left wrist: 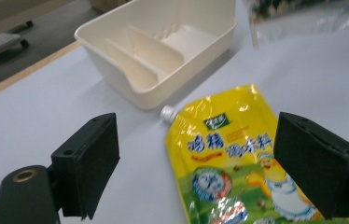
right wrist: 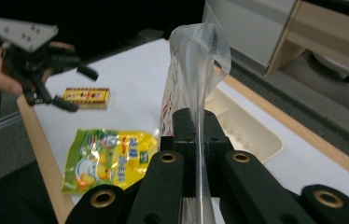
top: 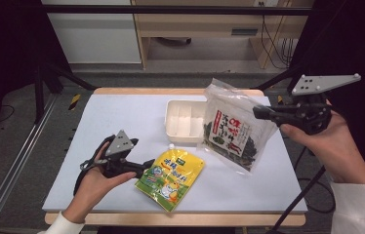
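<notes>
My right gripper [top: 258, 112] [right wrist: 199, 135] is shut on the clear edge of a seaweed bag [top: 232, 129] [right wrist: 196, 51], a see-through packet with a red and white label. It holds the bag up, tilted, beside the cream divided tray [top: 185, 119] [left wrist: 158, 51]. A yellow and green spouted pouch [top: 171, 178] [left wrist: 228, 158] [right wrist: 107, 158] lies flat at the front of the table. My left gripper [top: 146, 165] [left wrist: 205, 163] is open just left of the pouch. In the left gripper view the pouch's upper part lies in line between the wide jaws, and the pads do not touch it.
The pale blue table top [top: 122, 122] has a wooden front edge close to the pouch. A small yellow and red box [right wrist: 86, 97] lies near the left gripper [right wrist: 78, 89]. The tray [right wrist: 242, 130] stands at the back centre, with floor and furniture beyond.
</notes>
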Available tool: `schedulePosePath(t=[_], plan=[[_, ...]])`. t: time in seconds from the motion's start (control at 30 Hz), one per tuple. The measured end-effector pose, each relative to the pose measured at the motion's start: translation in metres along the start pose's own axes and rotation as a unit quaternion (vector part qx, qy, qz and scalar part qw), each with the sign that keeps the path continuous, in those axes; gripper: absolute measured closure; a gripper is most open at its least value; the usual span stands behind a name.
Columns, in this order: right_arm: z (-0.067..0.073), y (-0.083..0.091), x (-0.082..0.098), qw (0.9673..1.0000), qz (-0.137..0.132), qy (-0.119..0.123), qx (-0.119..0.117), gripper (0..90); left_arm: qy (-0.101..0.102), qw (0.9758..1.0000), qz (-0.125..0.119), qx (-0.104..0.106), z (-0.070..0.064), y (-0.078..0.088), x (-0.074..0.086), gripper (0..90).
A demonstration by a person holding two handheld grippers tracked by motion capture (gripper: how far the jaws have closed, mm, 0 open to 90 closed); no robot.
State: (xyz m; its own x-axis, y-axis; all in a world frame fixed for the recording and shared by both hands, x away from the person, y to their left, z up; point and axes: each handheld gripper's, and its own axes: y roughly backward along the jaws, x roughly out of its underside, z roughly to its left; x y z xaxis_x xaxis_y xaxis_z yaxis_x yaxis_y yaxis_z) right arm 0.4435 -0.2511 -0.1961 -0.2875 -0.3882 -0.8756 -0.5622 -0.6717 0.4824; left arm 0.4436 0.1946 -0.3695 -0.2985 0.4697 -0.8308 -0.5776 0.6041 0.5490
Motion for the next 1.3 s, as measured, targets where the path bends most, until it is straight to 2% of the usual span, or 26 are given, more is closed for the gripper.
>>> schedulePosePath(t=[0.17, 0.37, 0.4, 0.47, 0.53, 0.6, 0.77, 1.0, 1.13, 1.3], plan=[[-0.011, -0.006, -0.015, 0.9997, -0.022, -0.007, 0.013, 88.6, 0.032, 0.9994, -0.004, -0.012, 0.008, 0.011, 0.037, 13.8], [-0.028, -0.019, -0.032, 0.9990, -0.035, -0.014, 0.026, 88.7, 0.056, 0.9975, 0.009, -0.041, 0.017, 0.023, 0.076, 13.6], [-0.028, -0.019, -0.032, 0.9990, -0.035, -0.014, 0.026, 88.7, 0.056, 0.9975, 0.009, -0.041, 0.017, 0.023, 0.076, 13.6], [-0.036, -0.029, -0.039, 0.9986, -0.036, -0.019, 0.032, 88.7, 0.060, 0.9965, 0.009, -0.058, 0.017, 0.030, 0.087, 13.5], [-0.041, -0.036, -0.042, 0.9980, -0.032, -0.031, 0.044, 88.7, 0.054, 0.9960, 0.015, -0.070, 0.016, 0.035, 0.095, 13.4], [-0.046, -0.043, -0.044, 0.9976, -0.031, -0.035, 0.051, 88.8, 0.062, 0.9950, 0.014, -0.077, 0.017, 0.039, 0.102, 13.4], [-0.055, -0.058, -0.047, 0.9972, -0.033, -0.040, 0.053, 88.8, 0.073, 0.9932, 0.002, -0.090, 0.021, 0.048, 0.107, 12.2], [-0.067, -0.067, -0.047, 0.9965, -0.044, -0.049, 0.051, 88.8, 0.084, 0.9906, -0.003, -0.108, 0.025, 0.051, 0.111, 12.1], [-0.073, -0.069, -0.046, 0.9953, -0.058, -0.061, 0.049, 88.8, 0.081, 0.9903, -0.002, -0.113, 0.024, 0.050, 0.111, 12.2], [-0.077, -0.073, -0.045, 0.9945, -0.062, -0.068, 0.050, 88.8, 0.082, 0.9902, 0.003, -0.113, 0.025, 0.048, 0.113, 12.2]])
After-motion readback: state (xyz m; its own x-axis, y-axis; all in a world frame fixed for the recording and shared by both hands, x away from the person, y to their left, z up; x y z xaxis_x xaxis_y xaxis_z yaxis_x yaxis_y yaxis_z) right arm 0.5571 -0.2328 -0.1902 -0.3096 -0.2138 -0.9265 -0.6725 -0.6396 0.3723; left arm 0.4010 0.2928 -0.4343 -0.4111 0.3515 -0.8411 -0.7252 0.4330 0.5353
